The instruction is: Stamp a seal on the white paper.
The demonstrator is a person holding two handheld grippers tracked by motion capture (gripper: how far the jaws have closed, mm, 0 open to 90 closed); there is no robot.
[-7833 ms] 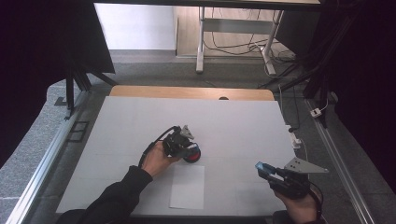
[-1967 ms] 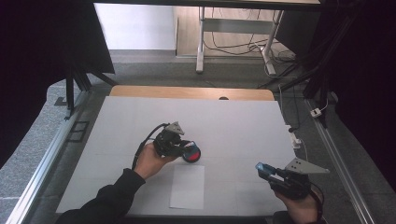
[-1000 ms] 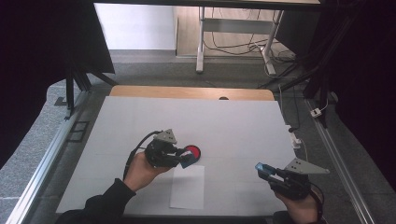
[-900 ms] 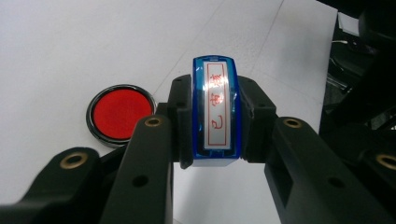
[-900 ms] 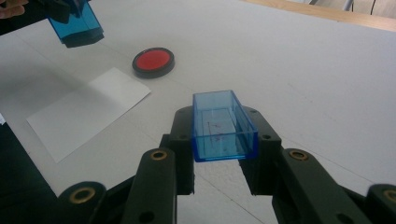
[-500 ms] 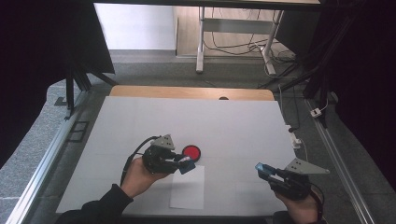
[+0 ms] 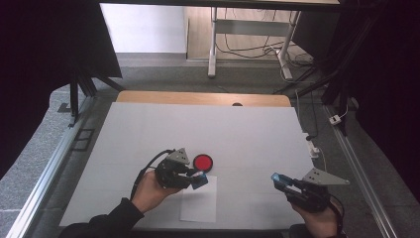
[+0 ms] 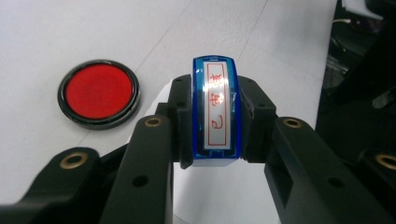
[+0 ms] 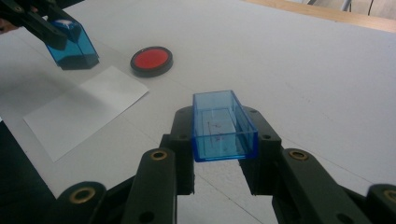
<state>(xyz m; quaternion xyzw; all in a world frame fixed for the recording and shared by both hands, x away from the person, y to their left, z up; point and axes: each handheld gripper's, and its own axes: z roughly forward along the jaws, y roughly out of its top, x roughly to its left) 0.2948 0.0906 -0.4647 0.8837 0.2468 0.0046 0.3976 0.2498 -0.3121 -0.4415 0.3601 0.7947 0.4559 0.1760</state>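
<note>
The left gripper [image 8: 215, 140] is clamping a blue stamp [image 8: 215, 112] between its jaws, holding it above the top edge of a white paper sheet [image 7: 199, 201], just beside the round red ink pad [image 7: 203, 162] that is lying on the white table [image 7: 247, 129]. The stamp's face is showing red characters inside a red frame, too glary to read. The right gripper [image 9: 219, 154] is gripping the stamp's clear blue cap [image 9: 222, 125], well apart to the right; faint marks inside it are staying illegible.
</note>
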